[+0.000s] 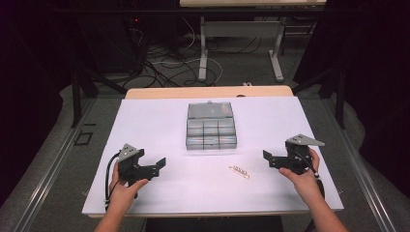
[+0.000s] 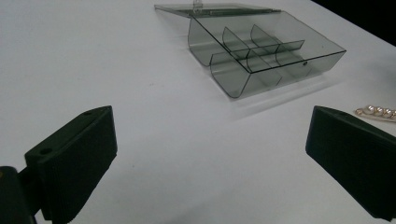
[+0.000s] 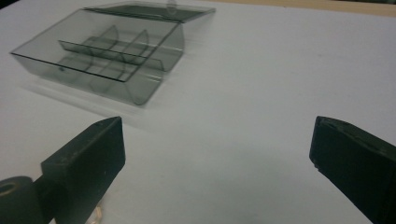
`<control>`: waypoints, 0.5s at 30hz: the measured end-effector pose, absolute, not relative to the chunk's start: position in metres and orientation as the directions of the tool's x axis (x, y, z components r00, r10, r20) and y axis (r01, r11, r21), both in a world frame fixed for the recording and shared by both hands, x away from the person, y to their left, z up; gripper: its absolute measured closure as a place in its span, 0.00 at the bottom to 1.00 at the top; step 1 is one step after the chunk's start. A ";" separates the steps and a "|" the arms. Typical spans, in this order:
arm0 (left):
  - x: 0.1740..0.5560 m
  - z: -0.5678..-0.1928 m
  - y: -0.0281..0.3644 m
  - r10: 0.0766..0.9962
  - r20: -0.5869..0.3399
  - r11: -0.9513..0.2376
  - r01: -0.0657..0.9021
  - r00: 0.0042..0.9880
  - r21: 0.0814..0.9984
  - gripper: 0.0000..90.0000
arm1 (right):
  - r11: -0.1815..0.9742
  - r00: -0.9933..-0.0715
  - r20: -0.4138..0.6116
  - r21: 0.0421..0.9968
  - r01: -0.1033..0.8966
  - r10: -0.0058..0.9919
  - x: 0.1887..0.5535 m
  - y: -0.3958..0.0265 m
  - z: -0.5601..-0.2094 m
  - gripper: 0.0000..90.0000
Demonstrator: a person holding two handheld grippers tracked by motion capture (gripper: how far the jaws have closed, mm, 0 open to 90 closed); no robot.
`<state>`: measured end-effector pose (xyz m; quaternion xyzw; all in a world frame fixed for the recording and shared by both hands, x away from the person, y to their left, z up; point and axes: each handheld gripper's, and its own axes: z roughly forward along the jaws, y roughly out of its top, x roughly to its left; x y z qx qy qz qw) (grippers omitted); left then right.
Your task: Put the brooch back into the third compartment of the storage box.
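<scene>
The hair clip [image 1: 239, 171] lies on the table between both wide-open hand-held grippers, nearer the right hand-held gripper [image 1: 269, 159].

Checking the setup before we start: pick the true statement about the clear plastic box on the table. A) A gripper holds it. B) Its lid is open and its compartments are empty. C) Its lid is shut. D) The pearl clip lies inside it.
B: the box has its lid laid back and bare compartments, while the pearl clip lies on the table outside it.
</scene>
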<state>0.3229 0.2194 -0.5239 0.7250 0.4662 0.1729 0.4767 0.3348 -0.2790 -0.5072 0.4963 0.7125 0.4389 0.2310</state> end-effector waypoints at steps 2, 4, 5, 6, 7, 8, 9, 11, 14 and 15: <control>0.321 -0.522 0.219 0.841 -0.199 -0.101 0.508 0.503 0.855 0.02 | 0.134 -0.415 0.101 0.855 0.501 0.904 0.333 -0.276 -0.505 0.04; 0.320 -0.521 0.219 0.839 -0.201 -0.099 0.505 0.506 0.858 0.02 | 0.167 -0.453 0.092 0.850 0.499 0.887 0.331 -0.270 -0.501 0.04; 0.320 -0.520 0.220 0.838 -0.199 -0.099 0.501 0.509 0.860 0.02 | 0.172 -0.462 0.093 0.848 0.500 0.882 0.329 -0.266 -0.500 0.04; 0.320 -0.520 0.220 0.838 -0.199 -0.099 0.500 0.508 0.860 0.02 | 0.189 -0.471 0.077 0.850 0.492 0.879 0.328 -0.262 -0.499 0.04; 0.320 -0.520 0.219 0.838 -0.200 -0.098 0.501 0.507 0.860 0.02 | 0.199 -0.479 0.071 0.849 0.490 0.875 0.328 -0.260 -0.498 0.06; 0.319 -0.520 0.219 0.838 -0.202 -0.097 0.502 0.508 0.859 0.02 | 0.212 -0.489 0.061 0.849 0.484 0.870 0.327 -0.257 -0.498 0.06; 0.319 -0.520 0.219 0.837 -0.203 -0.098 0.503 0.509 0.859 0.02 | 0.223 -0.498 0.054 0.849 0.480 0.866 0.327 -0.255 -0.497 0.06; 0.318 -0.519 0.218 0.835 -0.199 -0.104 0.501 0.513 0.859 0.02 | 0.243 -0.512 0.043 0.844 0.478 0.858 0.328 -0.251 -0.496 0.08; 0.316 -0.518 0.217 0.835 -0.197 -0.104 0.498 0.515 0.861 0.03 | 0.279 -0.533 0.024 0.831 0.481 0.846 0.329 -0.245 -0.494 0.08; 0.315 -0.518 0.217 0.835 -0.194 -0.106 0.497 0.515 0.861 0.02 | 0.292 -0.540 0.011 0.832 0.473 0.842 0.330 -0.244 -0.494 0.08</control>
